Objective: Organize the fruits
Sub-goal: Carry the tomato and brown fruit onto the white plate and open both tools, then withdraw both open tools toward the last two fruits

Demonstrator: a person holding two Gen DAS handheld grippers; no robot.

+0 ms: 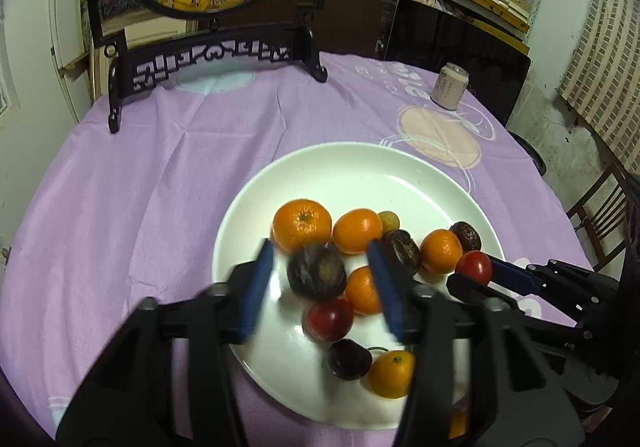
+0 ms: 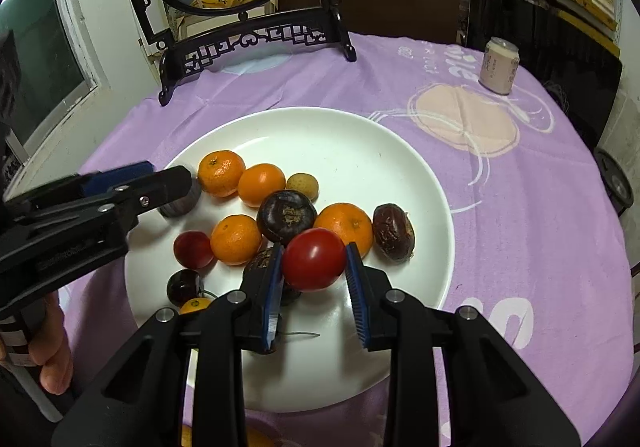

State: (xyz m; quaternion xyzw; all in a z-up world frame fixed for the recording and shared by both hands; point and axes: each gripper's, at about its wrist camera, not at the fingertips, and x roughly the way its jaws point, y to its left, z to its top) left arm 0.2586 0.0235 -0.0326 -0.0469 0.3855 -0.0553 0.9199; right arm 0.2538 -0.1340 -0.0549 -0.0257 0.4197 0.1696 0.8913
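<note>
A white plate (image 1: 352, 167) (image 2: 344, 135) holds several oranges, dark purple fruits, red fruits and one small tan fruit (image 2: 302, 183). My left gripper (image 1: 320, 267) is open above the plate's left part, with a blurred dark purple fruit (image 1: 317, 275) between its fingers but not touching either. It also shows at the left of the right wrist view (image 2: 176, 187). My right gripper (image 2: 314, 267) is shut on a red tomato (image 2: 314, 265) and holds it over the plate's near right part. It also shows in the left wrist view (image 1: 474, 267).
A purple cloth (image 1: 160, 187) covers the round table. A black carved stand with a round deer picture (image 1: 212, 47) stands at the back left. A pale can (image 1: 449, 86) stands at the back right. Shelves and a chair (image 1: 600, 219) lie beyond the table.
</note>
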